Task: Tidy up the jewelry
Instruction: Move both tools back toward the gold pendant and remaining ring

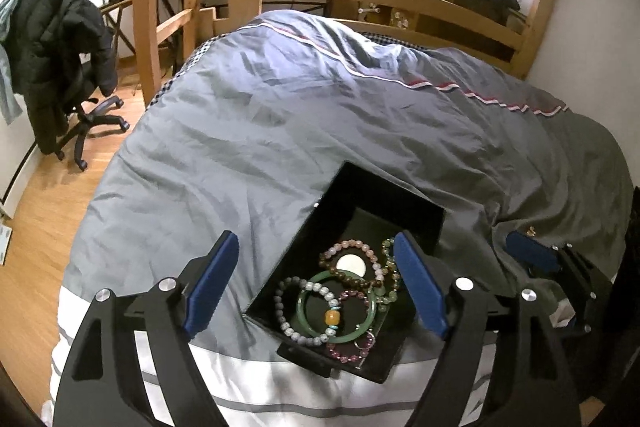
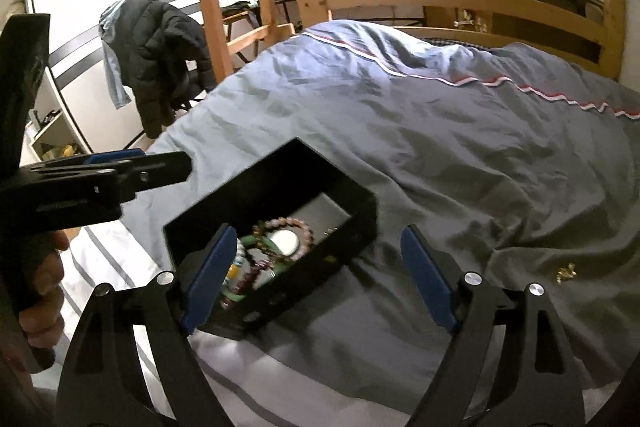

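Both grippers are spread apart and empty. The gold trinket point(image 2: 566, 271) lies on the duvet point(image 2: 440, 147) just right of the right gripper point(image 2: 316, 283), well apart from the box point(image 2: 276, 183) at its left; right hand nearer.
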